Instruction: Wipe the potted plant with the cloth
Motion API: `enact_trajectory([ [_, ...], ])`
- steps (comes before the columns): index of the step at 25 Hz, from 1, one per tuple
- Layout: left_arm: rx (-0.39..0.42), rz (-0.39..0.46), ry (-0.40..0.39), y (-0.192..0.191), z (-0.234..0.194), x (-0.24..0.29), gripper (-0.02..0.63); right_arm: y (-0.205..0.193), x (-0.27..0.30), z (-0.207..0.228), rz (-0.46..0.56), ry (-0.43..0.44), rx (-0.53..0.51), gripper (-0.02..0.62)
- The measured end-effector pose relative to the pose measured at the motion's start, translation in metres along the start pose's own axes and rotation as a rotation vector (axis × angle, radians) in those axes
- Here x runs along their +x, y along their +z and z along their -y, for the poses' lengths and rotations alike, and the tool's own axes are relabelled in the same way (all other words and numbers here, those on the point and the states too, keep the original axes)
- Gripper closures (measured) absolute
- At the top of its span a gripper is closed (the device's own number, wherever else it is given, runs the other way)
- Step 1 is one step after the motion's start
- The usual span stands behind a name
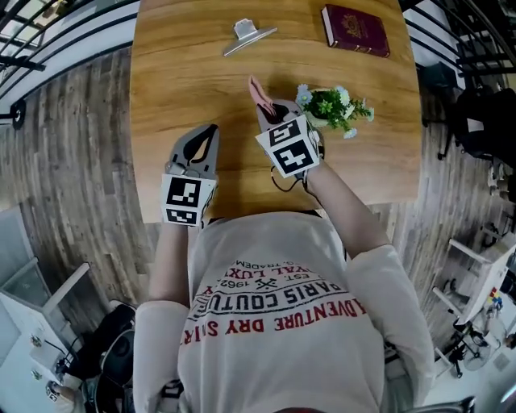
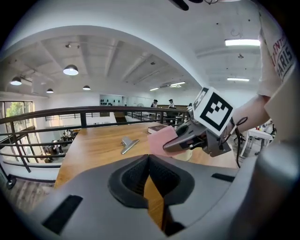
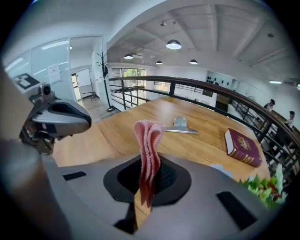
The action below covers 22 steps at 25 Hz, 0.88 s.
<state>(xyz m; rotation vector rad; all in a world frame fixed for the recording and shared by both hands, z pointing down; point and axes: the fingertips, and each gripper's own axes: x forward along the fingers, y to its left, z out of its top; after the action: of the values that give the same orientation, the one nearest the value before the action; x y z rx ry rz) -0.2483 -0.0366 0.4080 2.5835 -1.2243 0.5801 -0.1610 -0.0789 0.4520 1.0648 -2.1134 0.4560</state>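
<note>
A small potted plant (image 1: pixel 332 106) with green leaves and pale flowers stands on the wooden table (image 1: pixel 185 73). Just left of it my right gripper (image 1: pixel 268 107) is shut on a folded pink cloth (image 1: pixel 258 90), which sticks up between the jaws (image 3: pixel 147 150). The plant's leaves (image 3: pixel 265 185) show at the lower right of the right gripper view. My left gripper (image 1: pixel 205 137) hovers over the table's near left edge, shut with nothing in it (image 2: pixel 149 176). In the left gripper view the right gripper (image 2: pixel 187 138) with the cloth (image 2: pixel 161 140) appears ahead to the right.
A metal binder clip (image 1: pixel 248 35) lies at the far middle of the table and a dark red book (image 1: pixel 355 30) at the far right. Black railings (image 1: pixel 56 24) run beside the table. A person's torso in a printed shirt (image 1: pixel 274 314) fills the near side.
</note>
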Motion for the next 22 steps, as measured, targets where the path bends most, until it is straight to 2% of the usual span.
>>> enact_trajectory([
  [8, -0.007, -0.038, -0.049, -0.022, -0.011, 0.013, 0.592, -0.057, 0.023, 0.044, -0.040, -0.186, 0.195, 0.558],
  [12, -0.004, -0.047, -0.087, -0.027, -0.006, 0.018, 0.591, -0.082, 0.022, 0.060, -0.068, -0.233, 0.364, 0.558],
  [16, 0.021, -0.065, -0.117, -0.031, 0.001, 0.026, 0.591, -0.095, 0.019, 0.069, -0.063, -0.246, 0.536, 0.560],
  [22, 0.068, -0.051, -0.153, -0.023, 0.015, 0.032, 0.591, -0.104, 0.012, 0.069, -0.033, -0.223, 0.733, 0.558],
])
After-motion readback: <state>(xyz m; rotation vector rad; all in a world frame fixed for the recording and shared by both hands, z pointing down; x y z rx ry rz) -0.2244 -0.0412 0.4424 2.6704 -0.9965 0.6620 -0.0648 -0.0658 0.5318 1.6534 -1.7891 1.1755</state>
